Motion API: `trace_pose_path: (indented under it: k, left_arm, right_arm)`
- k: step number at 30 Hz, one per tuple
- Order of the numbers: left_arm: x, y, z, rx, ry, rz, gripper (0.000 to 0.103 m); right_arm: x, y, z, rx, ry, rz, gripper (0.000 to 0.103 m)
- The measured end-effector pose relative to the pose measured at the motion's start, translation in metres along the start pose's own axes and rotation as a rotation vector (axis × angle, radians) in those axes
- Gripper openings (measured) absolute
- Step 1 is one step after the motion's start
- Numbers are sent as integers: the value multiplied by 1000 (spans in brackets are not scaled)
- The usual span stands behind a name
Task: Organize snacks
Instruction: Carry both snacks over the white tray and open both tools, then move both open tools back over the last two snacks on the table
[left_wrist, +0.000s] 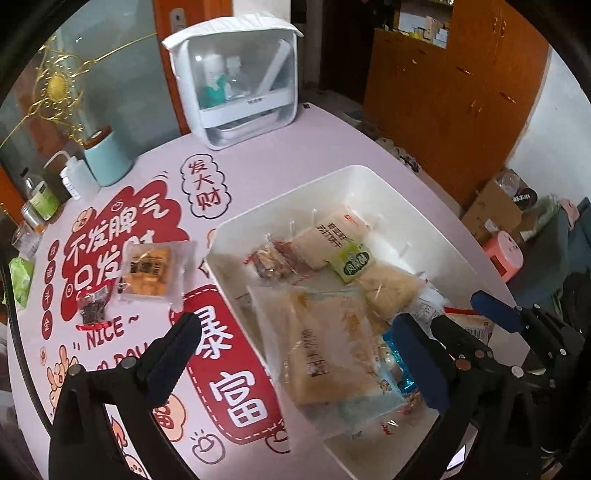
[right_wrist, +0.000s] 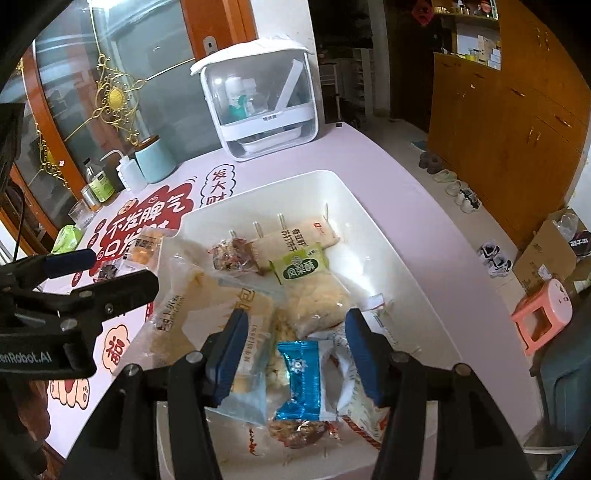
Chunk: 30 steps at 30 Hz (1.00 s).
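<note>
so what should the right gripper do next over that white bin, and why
Probably ease the right gripper straight down and close on the blue-wrapped snack. Its jaws stand open on either side of that packet, which lies on top of the pile in the white bin with nothing over it. The left gripper is also open and holds nothing.

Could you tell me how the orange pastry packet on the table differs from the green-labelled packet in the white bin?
The orange pastry packet lies on the printed tablecloth, outside the white bin; the green-labelled packet lies inside it. The pastry packet's wrapper is clear with orange contents showing; the green-labelled one is opaque. The pastry packet has just one small dark packet beside it, while the other is piled among snacks. Both are small, sealed and unheld.
</note>
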<state>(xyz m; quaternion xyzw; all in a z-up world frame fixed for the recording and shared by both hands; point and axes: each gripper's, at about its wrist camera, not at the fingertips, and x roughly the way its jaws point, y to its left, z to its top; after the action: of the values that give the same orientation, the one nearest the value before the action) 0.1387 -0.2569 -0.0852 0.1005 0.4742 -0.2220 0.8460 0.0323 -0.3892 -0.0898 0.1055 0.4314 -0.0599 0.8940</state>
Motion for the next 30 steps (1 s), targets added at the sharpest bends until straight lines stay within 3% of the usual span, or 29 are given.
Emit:
trace_pose_path:
  k: [10,17,28,30]
  left_arm:
    - [-25,12,-12,-30,-28,-3,102]
    - [-53,46,-27,-122,-38,21,102]
    - [-116,143,-64,-230,-46,238,102]
    - [-125,161,-66,-227,-44,298,102]
  right_arm:
    - [-6,19,1,-17,-11,54,55]
    - [-4,52,5,-68,-4,130,55]
    - [3,130,56,-164,-9,251,57]
    - [4,141,74,-148,-13,263,71]
